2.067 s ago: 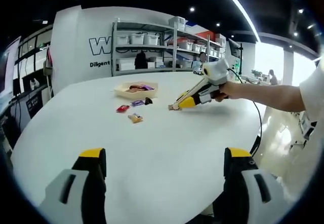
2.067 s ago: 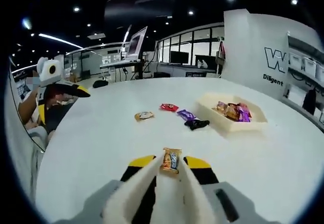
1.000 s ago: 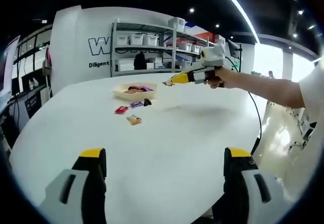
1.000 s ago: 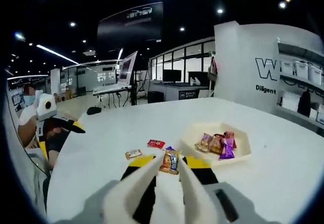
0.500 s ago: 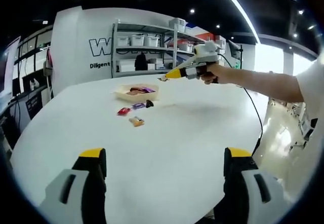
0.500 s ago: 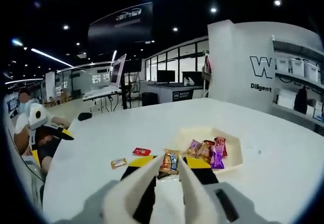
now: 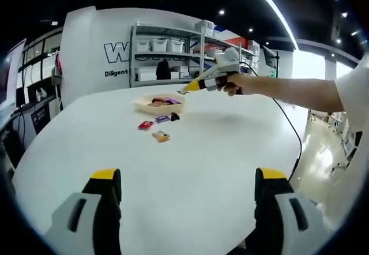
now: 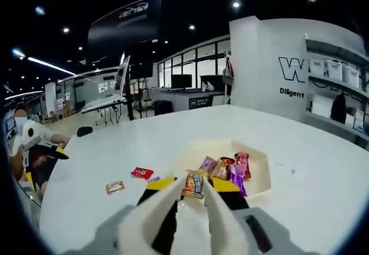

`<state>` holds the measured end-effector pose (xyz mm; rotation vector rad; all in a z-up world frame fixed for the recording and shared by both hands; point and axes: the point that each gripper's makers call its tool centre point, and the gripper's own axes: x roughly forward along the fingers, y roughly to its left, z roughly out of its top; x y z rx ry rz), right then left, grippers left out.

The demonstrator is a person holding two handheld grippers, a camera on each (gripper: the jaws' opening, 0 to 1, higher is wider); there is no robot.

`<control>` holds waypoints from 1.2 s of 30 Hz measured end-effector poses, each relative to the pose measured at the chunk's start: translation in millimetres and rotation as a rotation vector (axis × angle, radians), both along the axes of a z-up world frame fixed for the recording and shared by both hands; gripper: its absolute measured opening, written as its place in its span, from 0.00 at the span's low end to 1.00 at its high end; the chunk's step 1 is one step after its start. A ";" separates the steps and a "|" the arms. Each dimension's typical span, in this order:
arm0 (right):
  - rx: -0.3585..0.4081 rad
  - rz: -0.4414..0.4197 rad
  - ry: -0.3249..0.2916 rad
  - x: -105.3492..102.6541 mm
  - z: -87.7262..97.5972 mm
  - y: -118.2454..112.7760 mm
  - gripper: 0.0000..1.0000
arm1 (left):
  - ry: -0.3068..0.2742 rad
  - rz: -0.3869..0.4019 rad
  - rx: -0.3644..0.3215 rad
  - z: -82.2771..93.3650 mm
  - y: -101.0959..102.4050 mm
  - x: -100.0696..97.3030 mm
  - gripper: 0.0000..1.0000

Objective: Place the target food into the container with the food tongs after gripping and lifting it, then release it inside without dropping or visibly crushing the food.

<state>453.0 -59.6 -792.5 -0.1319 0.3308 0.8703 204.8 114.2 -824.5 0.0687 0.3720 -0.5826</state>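
The tongs (image 8: 194,192) pinch a wrapped candy (image 8: 194,184) over the tray (image 8: 262,174) edge. I'd go further over its middle, lower, then open gently.

One tray (image 8: 260,168), four loose candies (image 7: 161,136) on the table.

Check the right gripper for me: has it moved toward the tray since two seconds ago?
Yes. In the left gripper view, the right gripper, shut on the candy, has risen off the table and travelled to just above the tray.
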 end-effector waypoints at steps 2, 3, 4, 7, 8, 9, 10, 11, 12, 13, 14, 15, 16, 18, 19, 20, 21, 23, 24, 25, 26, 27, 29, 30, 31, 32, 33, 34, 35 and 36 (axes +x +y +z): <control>0.008 -0.006 0.012 4.6 -5.3 1.0 0.13 | 0.002 0.008 0.000 -0.4 3.8 1.1 0.95; -0.001 -0.006 0.015 6.0 -9.1 2.3 0.13 | 0.002 0.010 0.002 -0.5 4.8 1.2 0.95; 0.001 -0.009 0.020 7.3 -10.9 3.1 0.13 | 0.003 0.012 0.003 -0.5 5.8 1.6 0.95; -0.010 -0.013 0.029 15.8 -18.6 7.4 0.13 | 0.004 0.020 0.003 -0.6 8.8 3.2 0.95; -0.013 -0.011 0.029 17.4 -20.2 8.7 0.13 | 0.005 0.021 0.003 -0.9 9.2 3.7 0.95; -0.016 -0.008 0.031 17.6 -21.6 10.5 0.13 | 0.006 0.022 0.005 -1.2 9.7 4.1 0.95; -0.017 -0.005 0.027 17.6 -21.7 11.5 0.13 | 0.007 0.024 0.006 -1.5 10.1 4.6 0.95; -0.021 -0.005 0.023 19.0 -22.4 13.0 0.13 | 0.008 0.026 0.007 -1.7 10.6 5.3 0.95; -0.024 0.001 0.034 21.0 -25.4 15.7 0.13 | 0.010 0.028 0.005 -2.1 10.8 5.6 0.95; -0.034 0.000 0.035 24.3 -28.8 16.6 0.13 | 0.011 0.028 0.004 -2.5 10.7 5.8 0.95; -0.041 0.001 0.036 26.3 -31.2 16.9 0.14 | 0.013 0.028 0.004 -3.2 10.4 5.7 0.95; -0.041 0.002 0.047 26.8 -33.9 17.5 0.14 | 0.016 0.026 0.008 -4.4 10.2 5.8 0.95; -0.041 -0.002 0.047 27.3 -36.2 17.9 0.14 | 0.017 0.027 0.009 -5.1 10.2 6.2 0.95; -0.037 -0.008 0.055 29.4 -39.4 16.8 0.14 | 0.023 0.025 0.010 -6.7 10.2 6.7 0.95; -0.034 -0.010 0.057 29.9 -40.0 16.5 0.15 | 0.023 0.026 0.009 -7.2 10.7 7.2 0.95; -0.030 -0.009 0.062 29.9 -40.9 16.6 0.15 | 0.027 0.028 0.011 -8.5 11.6 7.8 0.95; -0.034 -0.008 0.057 30.8 -41.0 16.3 0.15 | 0.031 0.028 0.015 -9.8 12.4 8.1 0.95; -0.036 -0.008 0.055 32.7 -41.5 15.6 0.16 | 0.032 0.033 0.015 -10.6 13.6 9.2 0.95; -0.034 -0.011 0.056 33.8 -41.7 15.1 0.16 | 0.035 0.032 0.010 -10.7 13.1 9.6 0.95; -0.034 -0.014 0.054 33.8 -41.5 15.1 0.16 | 0.037 0.030 0.010 -10.9 12.6 9.7 0.95; -0.033 -0.015 0.051 34.4 -41.2 14.7 0.17 | 0.036 0.029 0.012 -10.7 12.1 10.0 0.95; -0.027 -0.019 0.051 35.2 -40.2 14.1 0.17 | 0.035 0.028 0.015 -10.5 11.6 10.2 0.95; -0.020 -0.021 0.053 36.1 -39.4 13.8 0.17 | 0.035 0.024 0.016 -9.9 10.5 10.0 0.95; -0.021 -0.023 0.051 36.5 -39.4 13.6 0.17 | 0.033 0.021 0.015 -9.1 9.7 9.9 0.95; -0.024 -0.023 0.050 36.2 -39.4 13.8 0.17 | 0.032 0.021 0.015 -8.6 9.7 9.9 0.95; -0.021 -0.023 0.052 35.5 -38.9 13.5 0.17 | 0.031 0.021 0.016 -8.3 9.7 9.9 0.95; -0.019 -0.024 0.054 35.2 -38.5 12.9 0.17 | 0.031 0.022 0.017 -8.1 10.1 10.1 0.95; -0.020 -0.026 0.050 35.1 -37.8 11.5 0.17 | 0.029 0.022 0.018 -7.4 10.5 10.3 0.95; -0.018 -0.025 0.050 33.7 -36.8 11.0 0.17 | 0.028 0.023 0.017 -6.9 10.6 10.3 0.95; -0.012 -0.025 0.051 30.9 -34.9 10.8 0.17 | 0.026 0.022 0.015 -6.0 10.3 10.1 0.95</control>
